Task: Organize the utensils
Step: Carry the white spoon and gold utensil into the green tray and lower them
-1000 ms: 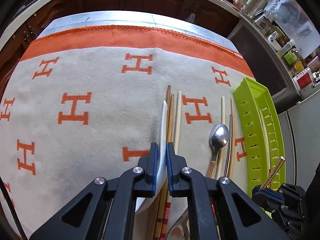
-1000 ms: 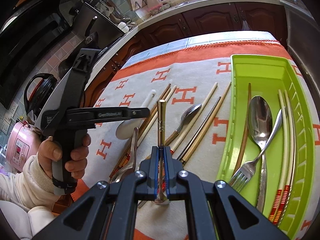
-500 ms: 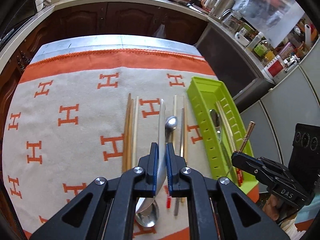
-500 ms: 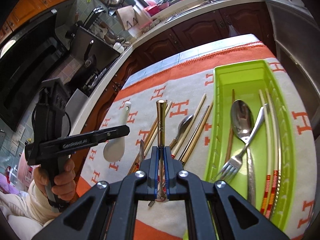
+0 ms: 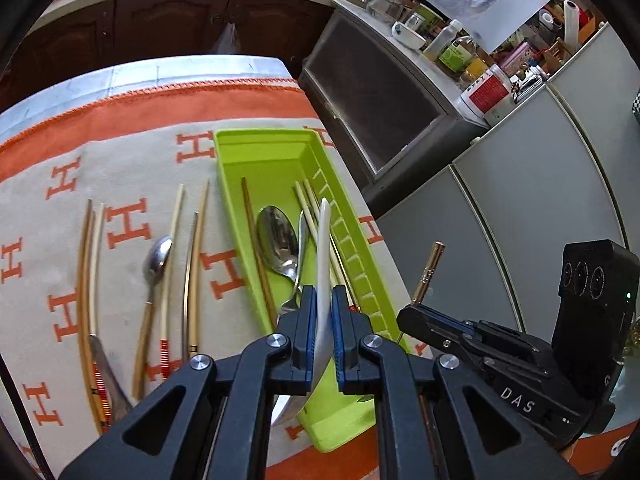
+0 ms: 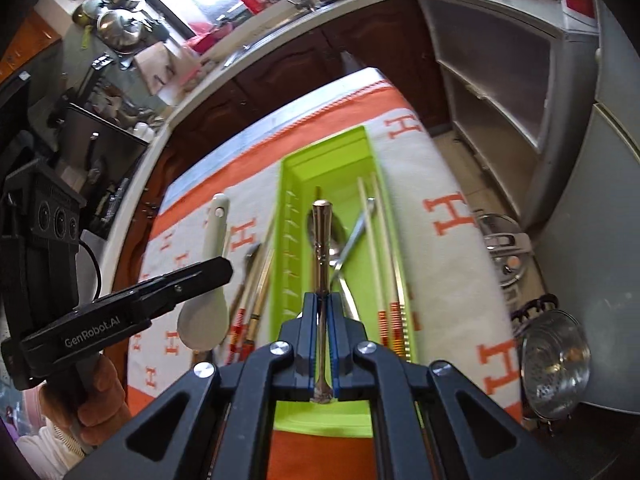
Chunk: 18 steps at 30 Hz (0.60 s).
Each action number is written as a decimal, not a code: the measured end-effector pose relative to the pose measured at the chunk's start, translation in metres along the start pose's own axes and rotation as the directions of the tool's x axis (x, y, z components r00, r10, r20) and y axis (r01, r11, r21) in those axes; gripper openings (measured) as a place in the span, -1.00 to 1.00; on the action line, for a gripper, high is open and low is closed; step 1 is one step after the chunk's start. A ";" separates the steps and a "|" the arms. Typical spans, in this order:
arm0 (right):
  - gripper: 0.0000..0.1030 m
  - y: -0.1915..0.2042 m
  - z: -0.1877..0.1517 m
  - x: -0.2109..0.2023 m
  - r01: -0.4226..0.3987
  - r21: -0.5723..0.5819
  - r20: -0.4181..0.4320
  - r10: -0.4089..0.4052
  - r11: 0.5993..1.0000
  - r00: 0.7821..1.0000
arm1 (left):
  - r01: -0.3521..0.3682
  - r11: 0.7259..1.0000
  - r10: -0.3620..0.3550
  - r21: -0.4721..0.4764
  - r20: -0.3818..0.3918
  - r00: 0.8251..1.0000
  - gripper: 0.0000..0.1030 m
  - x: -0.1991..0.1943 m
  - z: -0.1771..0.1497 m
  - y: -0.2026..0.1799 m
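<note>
My left gripper [image 5: 323, 312] is shut on a white ceramic spoon [image 5: 322, 248] and holds it in the air above the near end of the green tray [image 5: 256, 148]. The spoon also shows in the right wrist view [image 6: 208, 280]. My right gripper [image 6: 323, 320] is shut on a thin gold-coloured metal utensil handle [image 6: 321, 240], held over the green tray [image 6: 328, 148]. The tray holds a metal spoon [image 5: 276, 240], a fork and chopsticks. More chopsticks [image 5: 90, 264] and a metal spoon [image 5: 156, 260] lie on the cloth left of the tray.
A beige cloth with orange H marks [image 5: 132, 224] covers the table. Grey cabinets [image 5: 520, 184] stand close to the right of the table edge. Metal pots [image 6: 556, 360] sit low on the right. Dark wooden cupboards [image 5: 160, 16] run behind.
Both grippers have moved right with their utensils. The white spoon, lifted off the cloth, now hangs over the tray. The gold utensil is now over the tray too.
</note>
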State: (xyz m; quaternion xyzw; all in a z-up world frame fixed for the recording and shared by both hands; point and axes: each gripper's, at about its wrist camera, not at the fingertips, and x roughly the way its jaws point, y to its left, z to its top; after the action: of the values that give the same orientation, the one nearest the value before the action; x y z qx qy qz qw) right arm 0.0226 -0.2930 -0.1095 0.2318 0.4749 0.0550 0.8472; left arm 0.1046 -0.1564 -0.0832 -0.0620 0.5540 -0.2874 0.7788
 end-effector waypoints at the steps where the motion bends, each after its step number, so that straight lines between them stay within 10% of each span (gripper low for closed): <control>1: -0.91 -0.003 0.000 0.003 0.016 0.001 -0.011 -0.016 1.000 1.000 | 0.002 1.000 -0.002 -0.009 -0.015 1.000 -0.90 0.009 0.001 -0.002; 10: -0.90 -0.007 0.006 0.040 0.104 -0.044 -0.078 -0.107 0.994 0.991 | -0.038 0.997 0.031 -0.069 -0.099 0.995 -0.85 0.061 -0.002 0.007; 18: -0.87 -0.007 0.014 0.054 0.118 -0.038 -0.084 -0.120 0.992 0.989 | -0.090 0.996 0.088 -0.026 -0.080 0.993 -0.27 0.047 -0.004 0.004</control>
State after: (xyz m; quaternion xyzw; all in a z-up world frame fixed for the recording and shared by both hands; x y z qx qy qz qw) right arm 0.0626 -0.2875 -0.1484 0.1866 0.5230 0.0220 0.8314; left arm 0.1133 -0.1768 -0.1252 -0.0372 0.5908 -0.2464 0.7674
